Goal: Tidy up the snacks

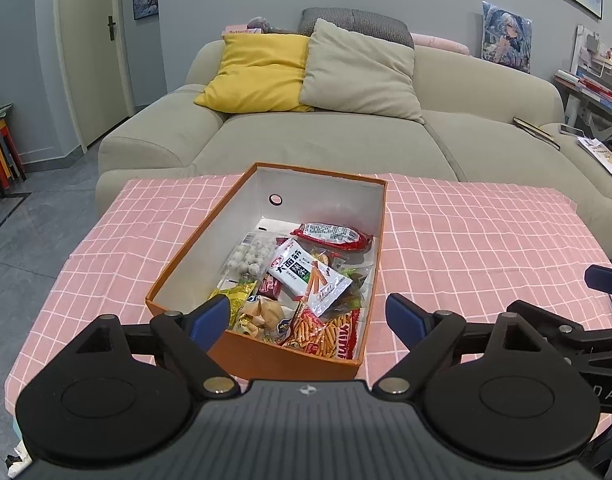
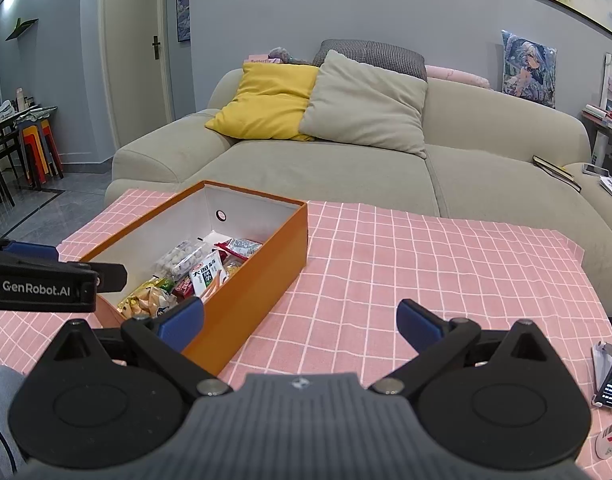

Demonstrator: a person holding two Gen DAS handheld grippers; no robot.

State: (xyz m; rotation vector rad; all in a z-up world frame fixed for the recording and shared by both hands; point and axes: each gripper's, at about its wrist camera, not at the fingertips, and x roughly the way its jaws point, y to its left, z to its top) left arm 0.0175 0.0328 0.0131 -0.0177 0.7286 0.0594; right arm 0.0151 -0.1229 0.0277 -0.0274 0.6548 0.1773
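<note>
An orange box (image 1: 186, 258) with a white inside stands on the pink checked tablecloth (image 1: 477, 232) and holds several snack packets. On top lies a white packet (image 1: 306, 276), with a red packet (image 1: 333, 236) behind it and an orange stick-snack bag (image 1: 325, 330) at the near end. My left gripper (image 1: 307, 314) hangs open over the box's near end, nothing between its blue pads. In the right wrist view the same box (image 2: 262, 268) sits to the left. My right gripper (image 2: 300, 322) is open above the cloth beside the box's near corner, holding nothing.
A beige sofa (image 1: 325, 136) with a yellow cushion (image 1: 258, 74) and a grey cushion (image 1: 361, 74) stands behind the table. A phone (image 2: 611, 380) on a stand sits at the right table edge. Stacked stools (image 2: 40, 148) stand far left by a door.
</note>
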